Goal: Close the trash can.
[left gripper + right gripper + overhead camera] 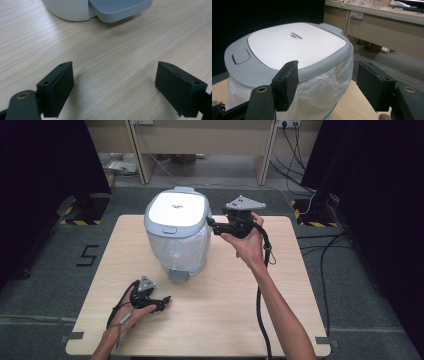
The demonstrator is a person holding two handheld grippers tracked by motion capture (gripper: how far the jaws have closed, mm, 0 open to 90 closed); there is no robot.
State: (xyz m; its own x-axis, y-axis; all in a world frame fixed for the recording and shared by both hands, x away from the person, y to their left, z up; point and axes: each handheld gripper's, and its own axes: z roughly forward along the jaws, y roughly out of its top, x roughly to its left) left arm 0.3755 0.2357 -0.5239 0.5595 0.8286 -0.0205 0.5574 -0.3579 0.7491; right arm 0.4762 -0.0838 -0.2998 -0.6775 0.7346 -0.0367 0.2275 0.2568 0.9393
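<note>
Now bin [176, 231] just left of right hand-held gripper [212, 223]

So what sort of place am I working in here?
Probably a lab or recording studio, not a home: black curtains flank the wooden table, hazard-striped stand bases sit on grey carpet, and cables trail across the floor near the pedal bin.

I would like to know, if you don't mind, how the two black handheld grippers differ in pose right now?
The left gripper lies low on the wooden table, away from the white pedal bin; the right gripper is raised beside the bin's rim. Both have open, empty jaws.
</note>
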